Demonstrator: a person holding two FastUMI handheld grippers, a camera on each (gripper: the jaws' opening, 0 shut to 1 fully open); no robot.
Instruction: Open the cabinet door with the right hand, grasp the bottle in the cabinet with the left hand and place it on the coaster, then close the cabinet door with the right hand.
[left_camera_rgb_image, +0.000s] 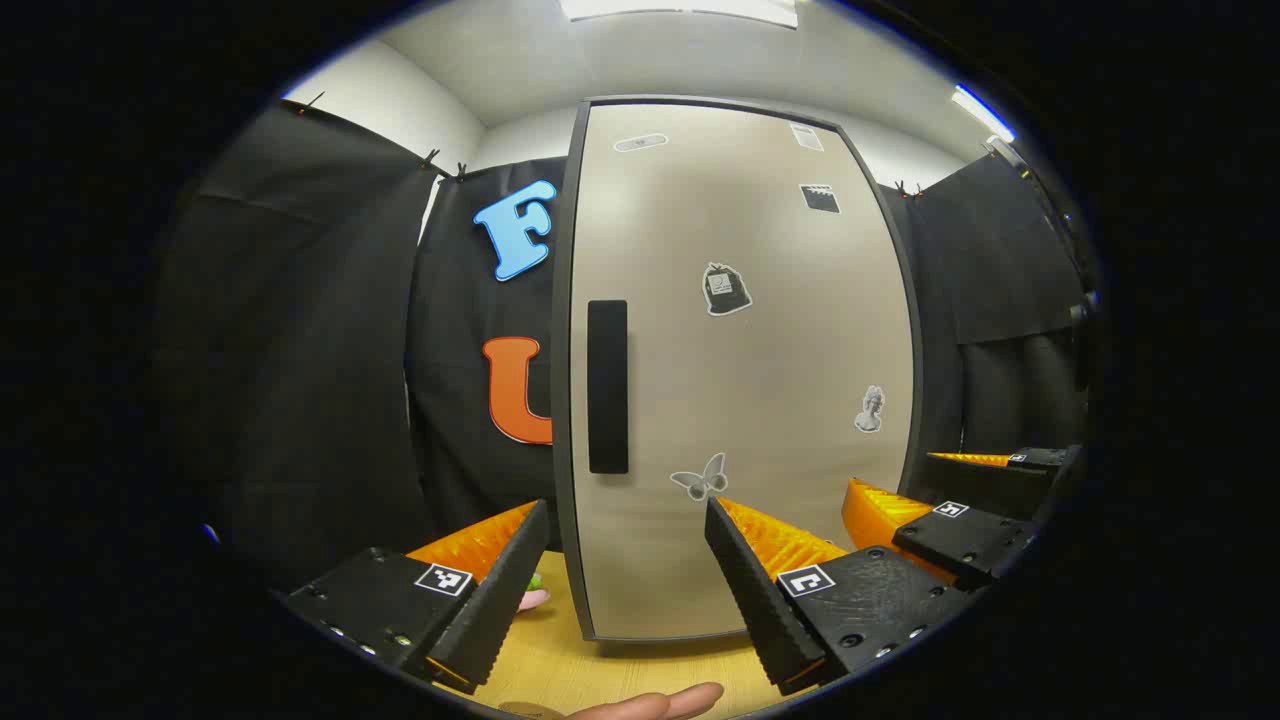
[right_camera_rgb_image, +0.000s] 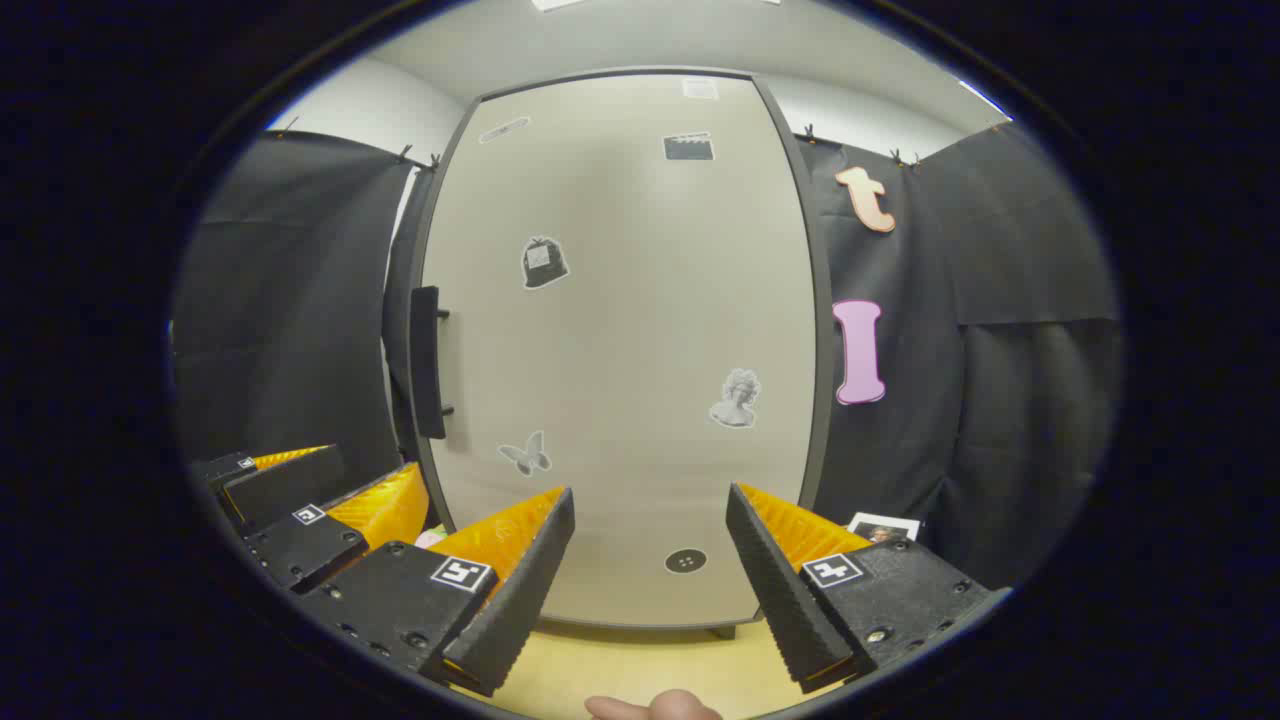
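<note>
The cabinet door (left_camera_rgb_image: 740, 380) is beige with a dark frame, carries several stickers, and stands shut, so what is inside is hidden. Its black vertical handle (left_camera_rgb_image: 607, 386) sits near the door's left edge and is seen from the side as the handle (right_camera_rgb_image: 427, 362) in the right gripper view. My left gripper (left_camera_rgb_image: 626, 520) is open in front of the door's lower part, holding nothing. My right gripper (right_camera_rgb_image: 650, 510) is also open and empty, facing the door (right_camera_rgb_image: 620, 340) lower down. Each gripper appears beside the other: the right gripper (left_camera_rgb_image: 940, 515) and the left gripper (right_camera_rgb_image: 300, 510).
The cabinet stands on a light wooden table (left_camera_rgb_image: 560, 660). A small pink and green object (left_camera_rgb_image: 535, 595) lies on the table left of the cabinet. A small picture card (right_camera_rgb_image: 883, 527) lies to the cabinet's right. Fingertips (left_camera_rgb_image: 650, 703) show at the bottom edge. Black cloth walls surround the booth.
</note>
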